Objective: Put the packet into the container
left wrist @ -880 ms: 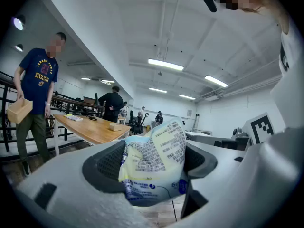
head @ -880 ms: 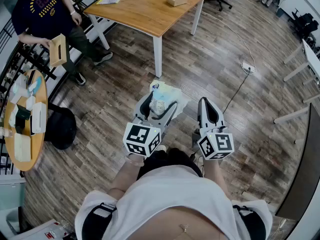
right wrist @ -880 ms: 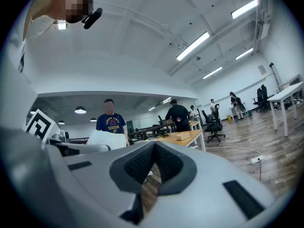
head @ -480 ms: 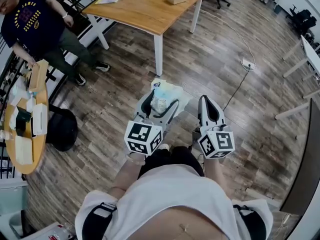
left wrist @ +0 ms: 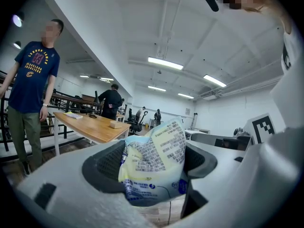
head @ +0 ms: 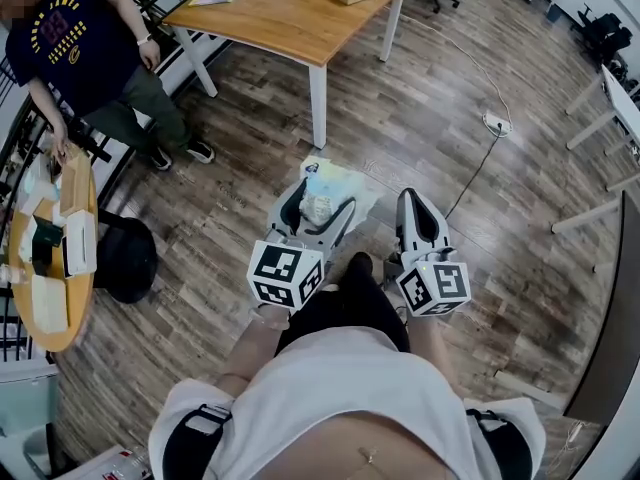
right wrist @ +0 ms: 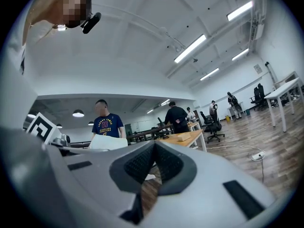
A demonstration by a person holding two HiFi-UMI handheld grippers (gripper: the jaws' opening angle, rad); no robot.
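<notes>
Glossy plastic packet [left wrist: 153, 163], wood table [head: 290, 13]

The room is bright. Long ceiling lights [left wrist: 165, 63] glow white high above the wooden table [head: 290, 13]. Shadows under the table are soft and pale. Far from the table, at the picture edges, the floor boards [head: 430, 138] bend round. In both gripper views the corners go black and near things look fuzzy.

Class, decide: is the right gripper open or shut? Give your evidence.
Shut. The right gripper has its pads touching at the tips, with nothing between them.
</notes>
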